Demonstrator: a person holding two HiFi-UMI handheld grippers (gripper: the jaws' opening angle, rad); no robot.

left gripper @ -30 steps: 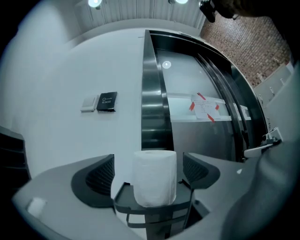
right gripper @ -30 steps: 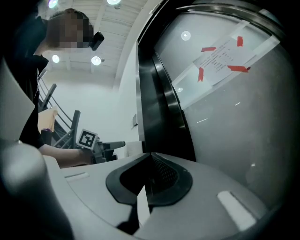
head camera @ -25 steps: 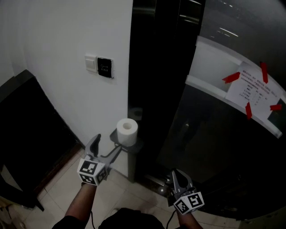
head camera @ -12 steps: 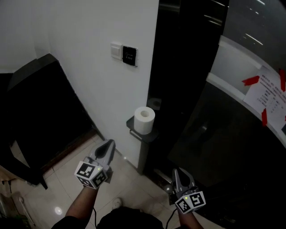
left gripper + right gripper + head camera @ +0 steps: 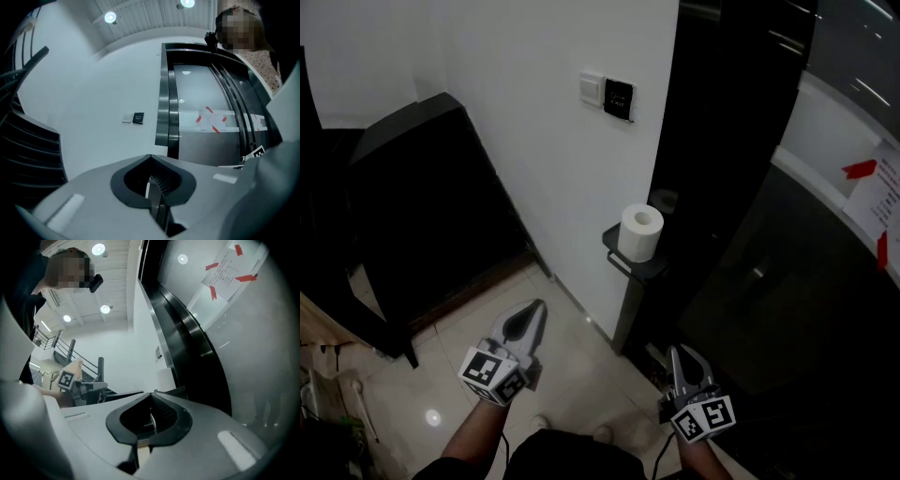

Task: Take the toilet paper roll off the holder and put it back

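A white toilet paper roll (image 5: 640, 232) stands upright on a small black holder shelf (image 5: 630, 265) on a post, where the white wall meets the dark glass. In the right gripper view the roll (image 5: 165, 377) shows just beyond the jaws. My left gripper (image 5: 535, 309) is shut and empty, low over the tiles, well short and left of the holder. Its jaws (image 5: 150, 157) meet in its own view, which faces the wall. My right gripper (image 5: 678, 352) hangs below and right of the holder, jaws together with nothing between them (image 5: 152, 393).
A switch plate (image 5: 592, 89) and a dark card panel (image 5: 619, 97) sit on the white wall above the roll. Dark glass panels with a taped paper notice (image 5: 889, 192) fill the right. A black stair side (image 5: 422, 206) stands at the left, pale floor tiles (image 5: 572, 375) below.
The left gripper's jaws, open beside the holder a second ago, have shut with nothing in them. Both grippers have drawn back from the holder. The roll stays on its shelf.
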